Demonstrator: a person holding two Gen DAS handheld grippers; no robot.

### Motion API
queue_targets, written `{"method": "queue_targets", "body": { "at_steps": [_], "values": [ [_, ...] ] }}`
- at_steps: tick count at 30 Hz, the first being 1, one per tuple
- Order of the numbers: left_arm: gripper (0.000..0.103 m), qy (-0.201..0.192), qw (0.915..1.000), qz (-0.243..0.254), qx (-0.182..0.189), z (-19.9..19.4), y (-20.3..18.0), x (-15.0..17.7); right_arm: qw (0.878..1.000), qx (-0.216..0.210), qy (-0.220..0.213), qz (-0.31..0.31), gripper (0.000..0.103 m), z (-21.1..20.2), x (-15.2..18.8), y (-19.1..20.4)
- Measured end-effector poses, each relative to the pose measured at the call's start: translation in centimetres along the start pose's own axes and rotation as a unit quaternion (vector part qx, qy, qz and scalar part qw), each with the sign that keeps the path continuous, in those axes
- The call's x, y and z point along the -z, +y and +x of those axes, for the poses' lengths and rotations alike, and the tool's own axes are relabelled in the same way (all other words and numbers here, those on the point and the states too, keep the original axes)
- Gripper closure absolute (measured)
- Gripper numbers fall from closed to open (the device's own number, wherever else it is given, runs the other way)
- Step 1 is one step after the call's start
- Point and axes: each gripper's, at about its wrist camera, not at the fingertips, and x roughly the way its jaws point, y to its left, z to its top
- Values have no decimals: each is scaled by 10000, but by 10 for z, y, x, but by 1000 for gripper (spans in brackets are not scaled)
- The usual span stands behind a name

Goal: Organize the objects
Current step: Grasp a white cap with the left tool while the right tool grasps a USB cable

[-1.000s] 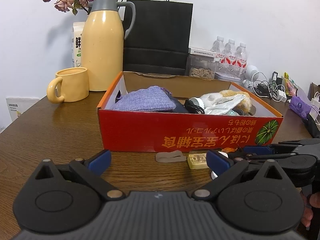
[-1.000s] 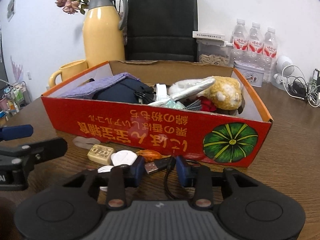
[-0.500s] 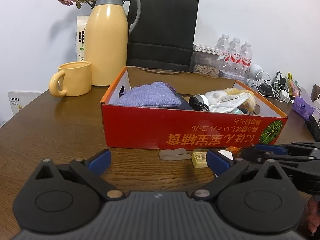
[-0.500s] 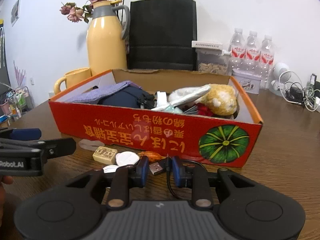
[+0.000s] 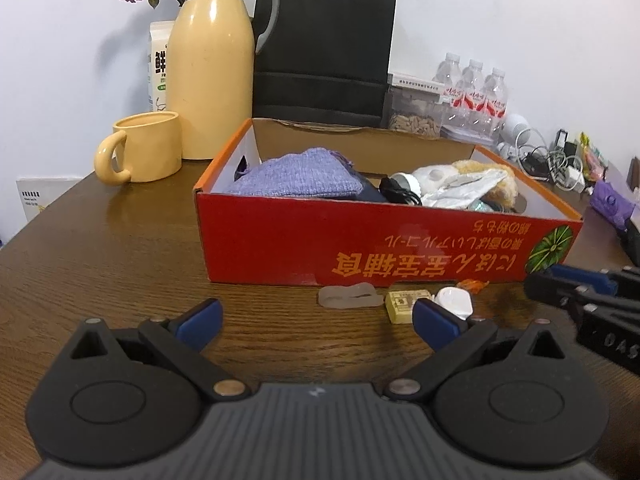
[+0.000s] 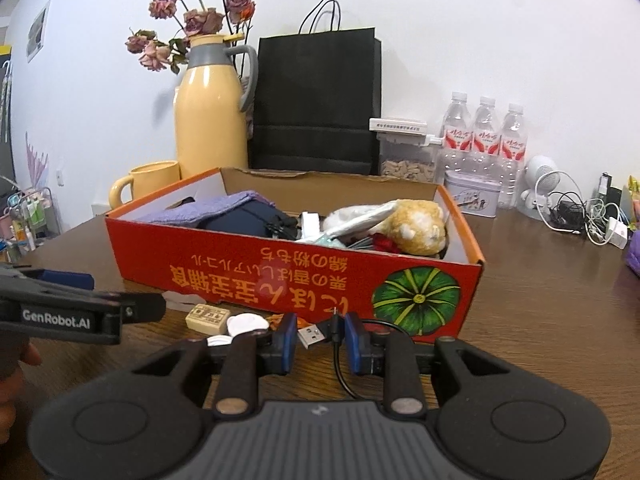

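A red cardboard box (image 5: 304, 240) (image 6: 224, 272) sits mid-table, holding a purple knit cloth (image 5: 296, 178), a dark pouch, a plush toy (image 6: 420, 220) and other items. In front of it lie a translucent piece (image 5: 348, 296), a beige block (image 5: 406, 302) (image 6: 208, 316), a white round case (image 5: 454, 300) (image 6: 246, 325) and an orange wrapper (image 5: 472, 284). My right gripper (image 6: 320, 338) (image 5: 568, 284) is shut on a black USB cable (image 6: 310, 335), its plug showing between the pads. My left gripper (image 5: 316, 316) (image 6: 80, 308) hangs open over bare table, nothing between its fingers.
Behind the box stand a yellow thermos (image 5: 210, 68), a yellow mug (image 5: 148, 152), a black paper bag (image 5: 324, 48), a snack jar, a tin and three water bottles (image 6: 486, 140). Tangled chargers and cables (image 6: 576, 216) lie at the far right. A hand shows at the left edge.
The right gripper's jaws narrowed onto the USB cable, then it drew back and tilted up slightly with the cable. The left gripper stayed put and open.
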Motion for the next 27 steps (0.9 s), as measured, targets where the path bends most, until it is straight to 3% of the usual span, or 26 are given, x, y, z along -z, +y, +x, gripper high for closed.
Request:
{"method": "queue_targets", "body": {
  "at_steps": [10, 19, 22, 23, 24, 25, 26, 27],
  "values": [
    [0, 69, 9992, 382, 106, -1, -40, 6, 9990, 42, -352, 276, 79, -13, -3, -15],
    [0, 207, 9988, 422, 120, 11, -68, 5, 9982, 37, -466, 370, 79, -20, -2, -24],
    [15, 262, 9986, 433, 163, 13, -73, 5, 9981, 38, -479, 394, 79, -21, -2, -27],
    [25, 302, 9985, 430, 178, 14, -74, 5, 9981, 37, -475, 402, 79, -21, -2, -27],
    [42, 367, 9982, 423, 220, 15, -76, 5, 9980, 37, -473, 406, 79, -21, -2, -27],
    [51, 376, 9981, 414, 247, 15, -77, 6, 9980, 31, -476, 406, 79, -21, -2, -27],
    [74, 339, 9982, 426, 257, 13, -78, 7, 9981, 26, -478, 399, 79, -21, -1, -27],
    [73, 331, 9981, 402, 319, 11, -78, 7, 9981, 27, -479, 394, 79, -21, -1, -26]
  ]
}}
